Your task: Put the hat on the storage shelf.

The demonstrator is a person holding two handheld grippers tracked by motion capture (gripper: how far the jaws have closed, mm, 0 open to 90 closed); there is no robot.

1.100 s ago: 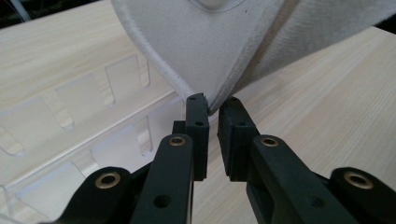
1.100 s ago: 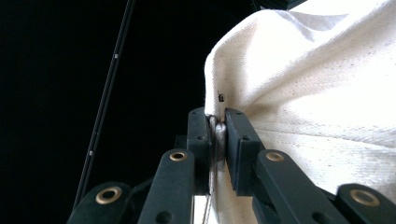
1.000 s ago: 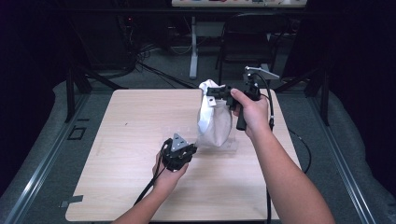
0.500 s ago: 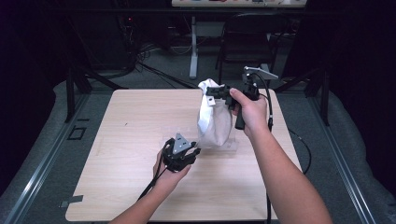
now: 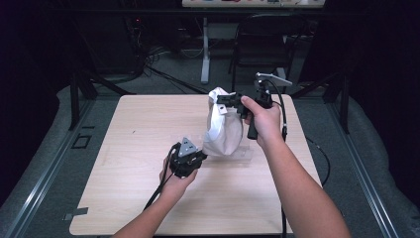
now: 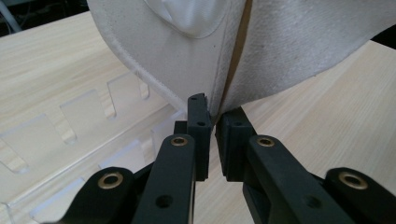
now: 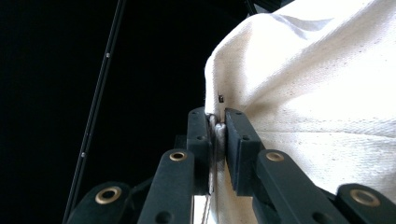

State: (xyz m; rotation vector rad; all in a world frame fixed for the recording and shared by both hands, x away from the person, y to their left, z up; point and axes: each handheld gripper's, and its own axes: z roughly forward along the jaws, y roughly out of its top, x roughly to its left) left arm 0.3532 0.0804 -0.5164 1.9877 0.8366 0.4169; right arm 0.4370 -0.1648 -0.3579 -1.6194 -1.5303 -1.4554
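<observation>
High view. The right hand (image 5: 262,119) holds the right gripper (image 5: 224,99) raised above the far half of the table (image 5: 124,198), with the forearm running up from the lower right edge and the wrist roughly level. The jaws point toward the person's left and pinch the top of a white cloth bag (image 5: 223,131), which hangs down from them with its bottom resting on the table. A grey plate (image 5: 273,78) stands above and behind this gripper. The left hand (image 5: 174,182) holds the left gripper (image 5: 202,156) low over the table, forearm entering from the bottom edge. Its jaws point toward the bag's lower edge and touch it. A clear plastic sheet (image 5: 242,154) lies flat on the table under and beside the bag, just ahead of the left gripper.

Left gripper view. The left gripper (image 6: 214,122) has its jaws almost together, with a narrow gap between them. The bag's (image 6: 289,42) lower seam sits at the jaw tips; whether the cloth is actually gripped cannot be told. The clear sheet (image 6: 79,126), with notched cut-outs, lies to the left of the jaws on the table (image 6: 336,130).

Right gripper view. The right gripper (image 7: 215,126) is clamped on a fold of the bag (image 7: 327,93). Cloth is pressed between both jaws and spreads up and to the right of them.
</observation>
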